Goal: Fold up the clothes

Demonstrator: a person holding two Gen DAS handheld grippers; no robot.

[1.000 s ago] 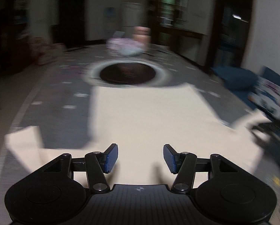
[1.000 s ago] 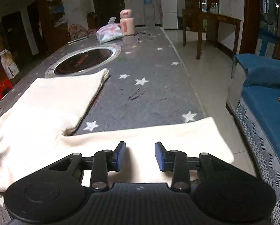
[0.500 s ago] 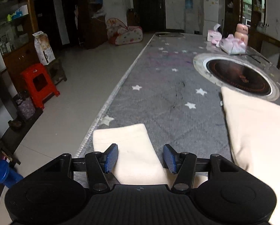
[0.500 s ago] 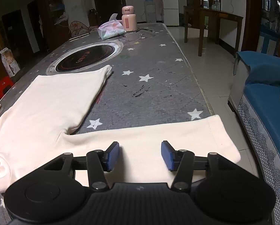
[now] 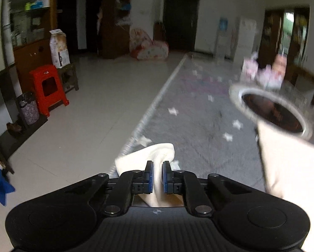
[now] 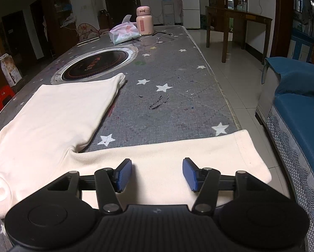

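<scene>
A cream long-sleeved top (image 6: 58,113) lies spread on the grey star-patterned table (image 6: 173,105). Its right sleeve (image 6: 199,159) stretches toward the table's right edge. My right gripper (image 6: 157,174) is open and hovers just above that sleeve. In the left wrist view my left gripper (image 5: 157,177) is shut on the left sleeve's end (image 5: 157,155), which is bunched and lifted off the table near its left edge. The top's body (image 5: 289,168) shows at the right of that view.
A round black induction hob (image 6: 96,65) is set in the table beyond the top. A tissue pack (image 6: 124,34) and a pink flask (image 6: 144,23) stand at the far end. A blue sofa (image 6: 300,109) is right of the table. A red stool (image 5: 48,88) stands on the floor left.
My left gripper has closed on the left sleeve's end and lifted it. My right gripper has opened wider above the right sleeve.
</scene>
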